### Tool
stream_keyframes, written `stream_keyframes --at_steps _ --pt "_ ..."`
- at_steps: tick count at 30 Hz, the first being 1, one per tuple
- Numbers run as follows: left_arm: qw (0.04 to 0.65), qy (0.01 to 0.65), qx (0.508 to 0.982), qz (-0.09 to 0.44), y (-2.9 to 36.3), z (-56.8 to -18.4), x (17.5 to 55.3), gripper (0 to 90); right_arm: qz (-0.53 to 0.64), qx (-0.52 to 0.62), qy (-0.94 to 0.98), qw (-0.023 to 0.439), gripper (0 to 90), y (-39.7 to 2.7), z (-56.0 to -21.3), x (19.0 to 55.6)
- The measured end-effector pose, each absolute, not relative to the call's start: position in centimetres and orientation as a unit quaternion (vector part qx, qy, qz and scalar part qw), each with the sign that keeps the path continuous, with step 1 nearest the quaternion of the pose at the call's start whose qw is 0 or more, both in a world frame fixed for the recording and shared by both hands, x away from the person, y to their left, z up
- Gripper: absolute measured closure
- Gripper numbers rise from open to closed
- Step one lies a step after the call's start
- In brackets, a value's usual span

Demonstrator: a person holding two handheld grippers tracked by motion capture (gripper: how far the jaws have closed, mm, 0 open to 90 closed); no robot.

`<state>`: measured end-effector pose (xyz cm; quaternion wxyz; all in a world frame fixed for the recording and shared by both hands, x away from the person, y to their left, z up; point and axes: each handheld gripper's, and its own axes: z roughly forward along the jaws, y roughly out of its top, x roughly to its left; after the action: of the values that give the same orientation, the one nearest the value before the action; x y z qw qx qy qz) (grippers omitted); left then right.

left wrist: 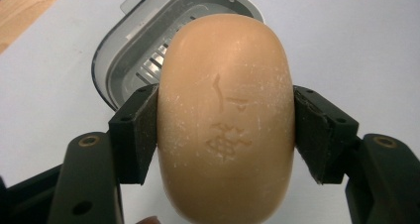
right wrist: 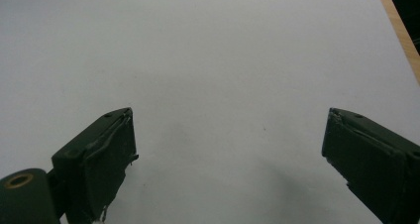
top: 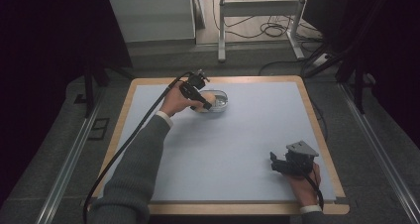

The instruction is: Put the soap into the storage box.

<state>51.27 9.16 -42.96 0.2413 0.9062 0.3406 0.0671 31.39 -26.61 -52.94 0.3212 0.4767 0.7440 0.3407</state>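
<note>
One soap bar [left wrist: 225, 120] sat clenched in the left gripper [left wrist: 225, 135] mid-frame above its dish [left wrist: 124, 55] — slick, it might slip; right gripper [right wrist: 228, 159] gaped, empty.

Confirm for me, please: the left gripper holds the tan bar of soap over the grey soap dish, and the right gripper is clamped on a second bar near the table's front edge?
Not quite. The right gripper holds nothing: the right gripper view shows its jaws wide apart over bare table. The rest stands: the left gripper grips the soap over the soap dish.
</note>
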Motion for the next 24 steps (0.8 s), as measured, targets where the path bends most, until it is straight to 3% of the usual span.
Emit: stream_keyframes --at_steps 24 --pt "0.228 0.334 0.913 0.060 7.5 -43.8 54.5 32.6 0.347 0.479 0.740 0.321 6.5 -26.7 -52.9 31.3"
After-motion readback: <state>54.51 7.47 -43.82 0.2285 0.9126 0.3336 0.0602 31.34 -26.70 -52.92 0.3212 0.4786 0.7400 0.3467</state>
